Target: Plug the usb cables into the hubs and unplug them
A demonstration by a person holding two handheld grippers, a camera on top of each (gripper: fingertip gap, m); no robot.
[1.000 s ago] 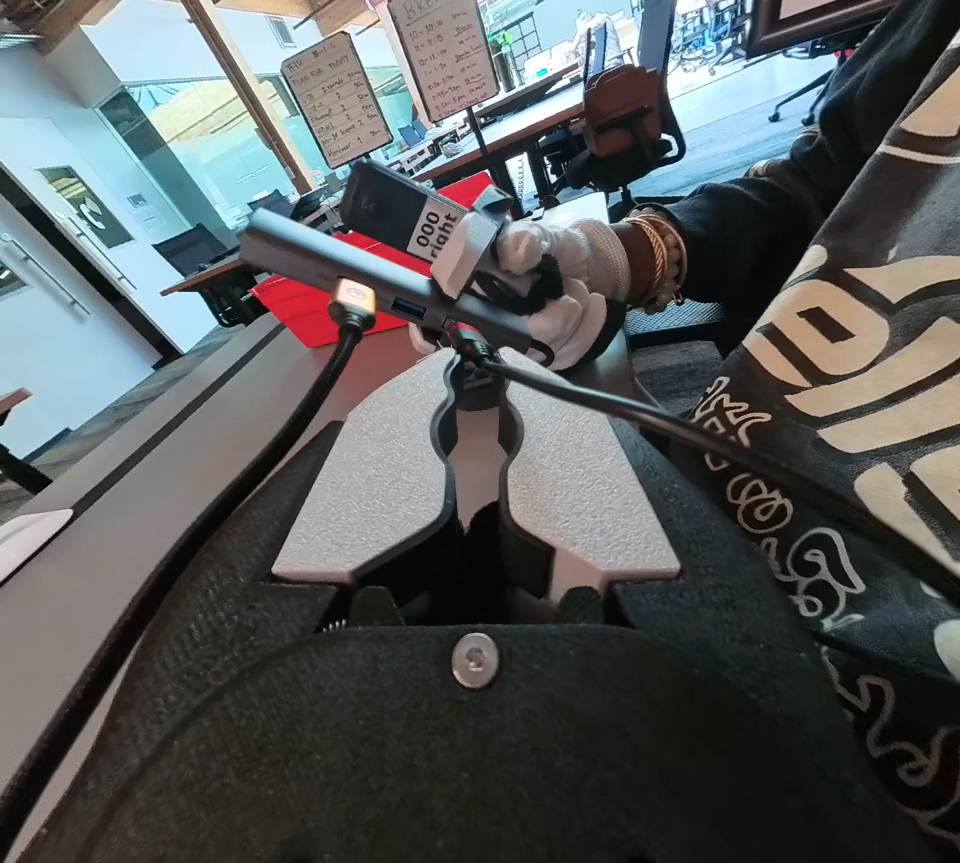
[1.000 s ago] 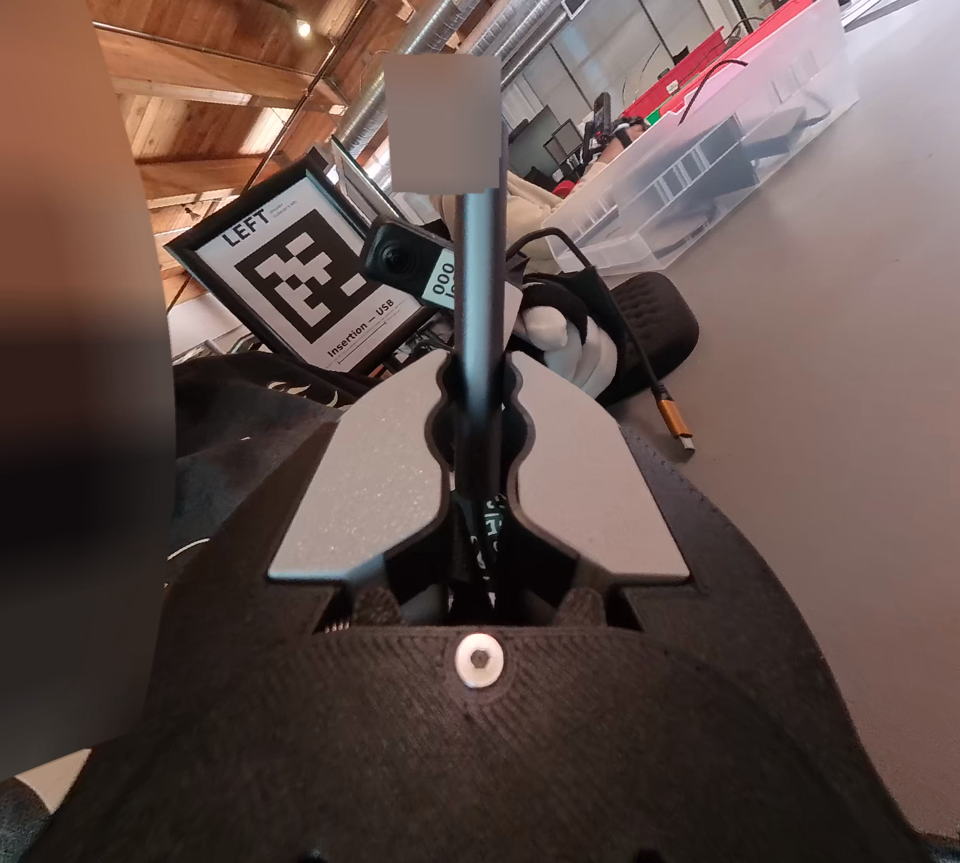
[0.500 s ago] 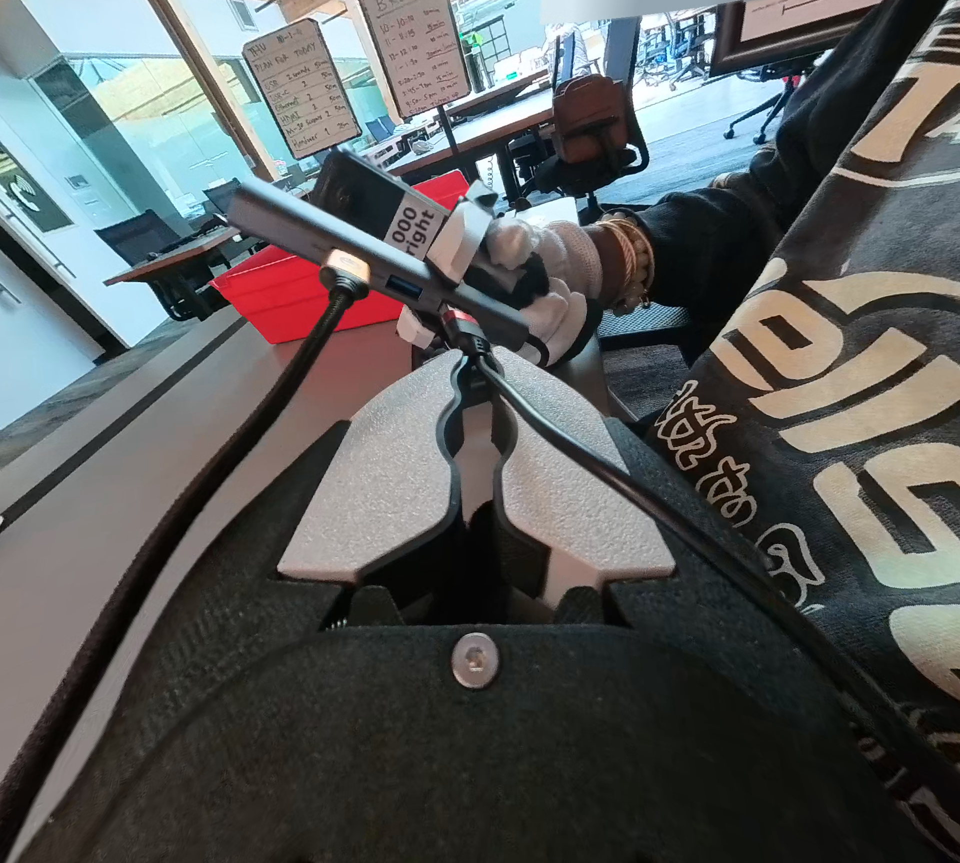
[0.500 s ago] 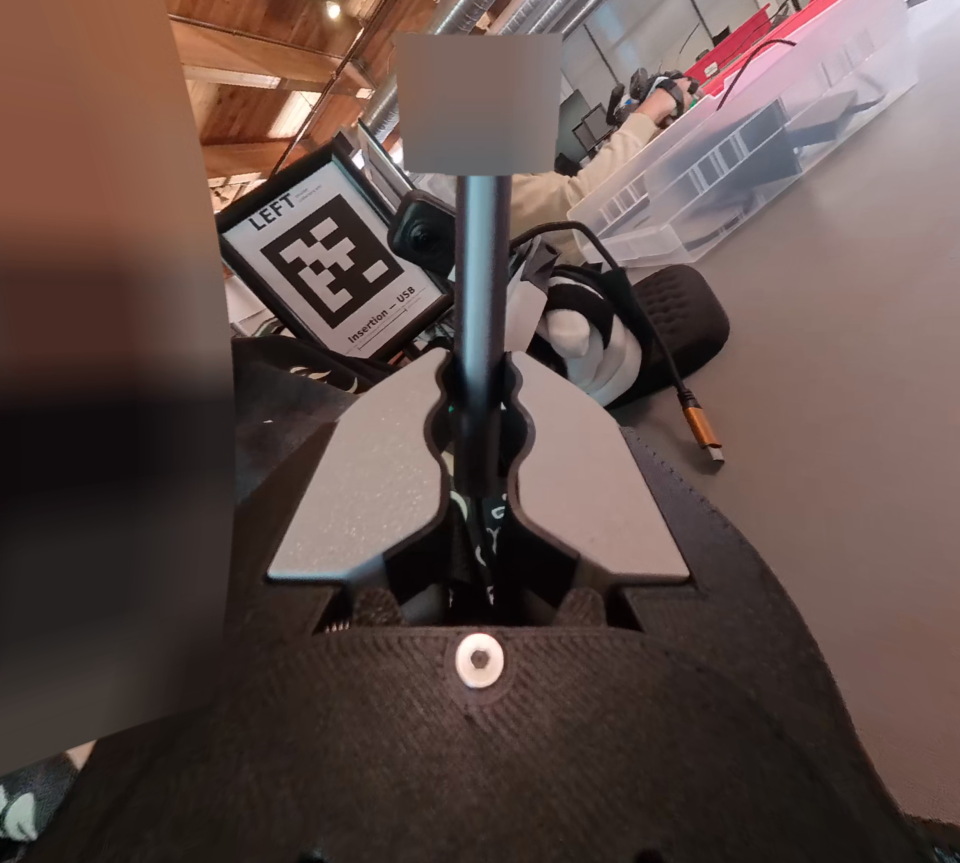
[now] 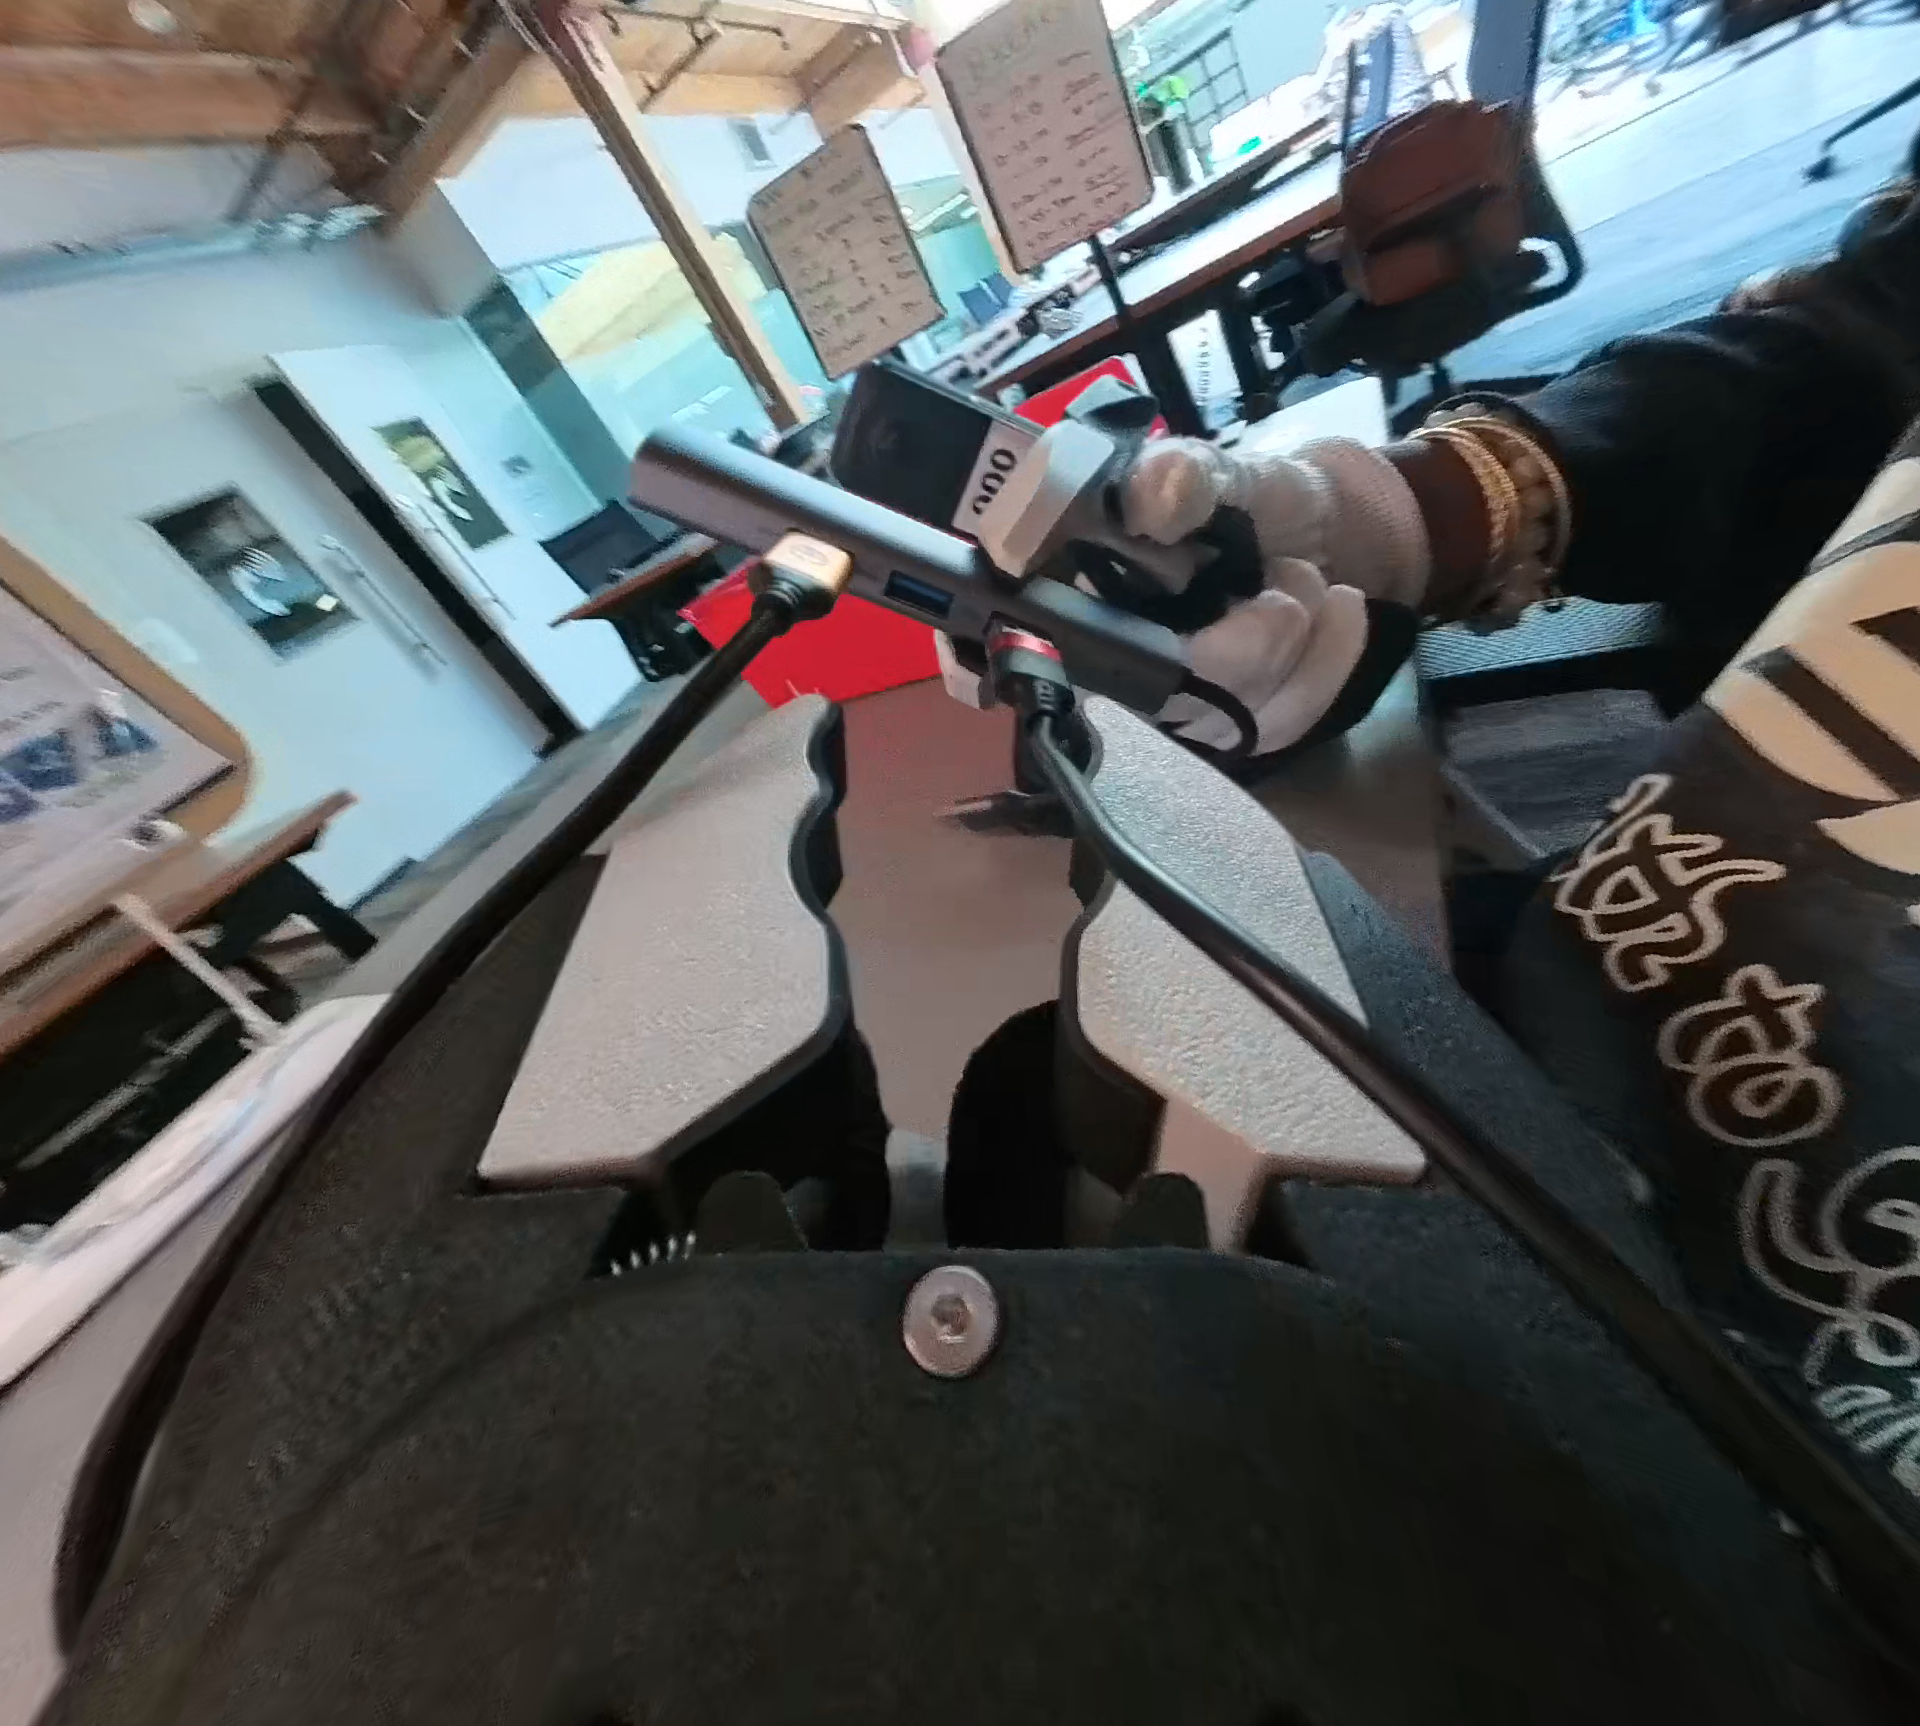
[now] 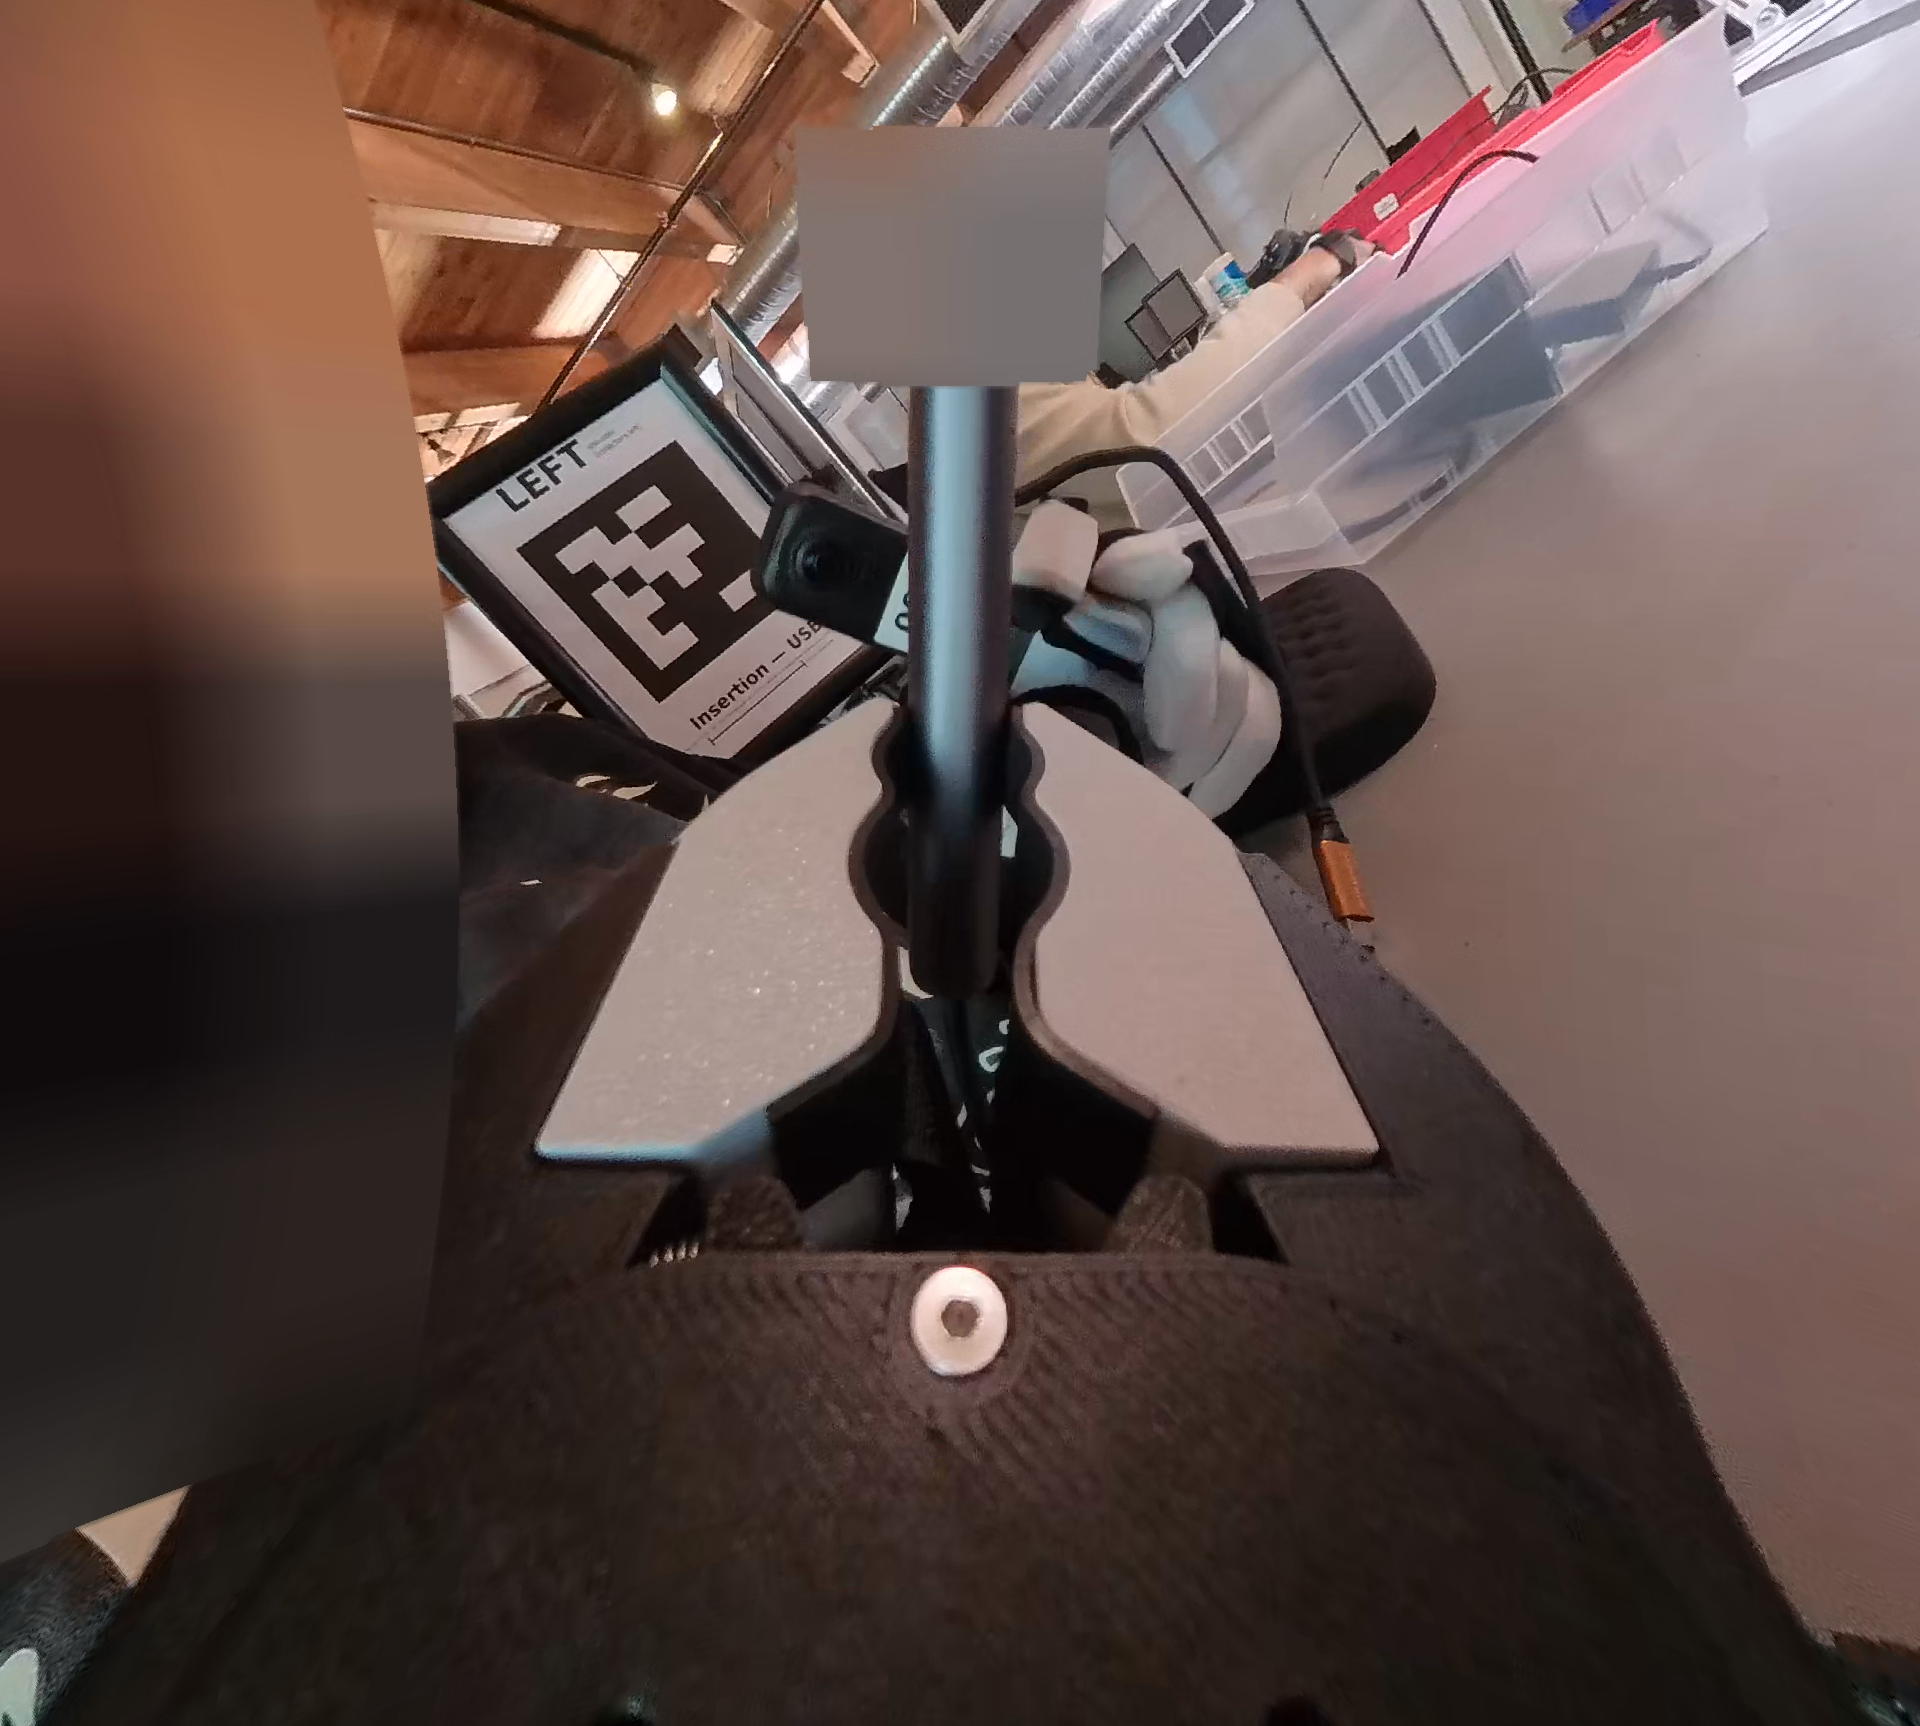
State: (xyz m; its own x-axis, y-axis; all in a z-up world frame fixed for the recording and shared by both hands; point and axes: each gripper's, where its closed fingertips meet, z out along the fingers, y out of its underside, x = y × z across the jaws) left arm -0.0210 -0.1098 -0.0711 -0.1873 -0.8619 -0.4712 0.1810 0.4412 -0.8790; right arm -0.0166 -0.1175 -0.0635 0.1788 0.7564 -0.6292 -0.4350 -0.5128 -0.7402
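The grey USB hub [image 5: 904,564] is a slim, rigid bar held in the air above the desk [image 6: 1662,741], clamped near its cable end by the right hand-held gripper [image 6: 961,855], whose jaws are clenched on it. Two cables are seated in its side ports: a gold-collared plug [image 5: 802,567] and a red-collared plug [image 5: 1023,658], with one blue port [image 5: 920,593] free between them. The left hand-held gripper [image 5: 951,803] is released, jaws spread, just below the red-collared plug and gripping nothing

Handling: the hub appears light, stiff and smooth, so it may slip or twist under a pulling load; grasp it across its flat faces. Grasp each plug by its rigid collar, not by the flexible black cable [image 5: 1299,970], and pull along the port axis

Clearance: the red-collared plug's cable lies over the left hand-held gripper's right finger and may snag. A loose copper-coloured plug [image 6: 1340,876] rests on the desk, with bare surface beyond it toward the clear plastic bin [image 6: 1507,388]. The framed marker sign [image 6: 665,585] stands close behind the hub
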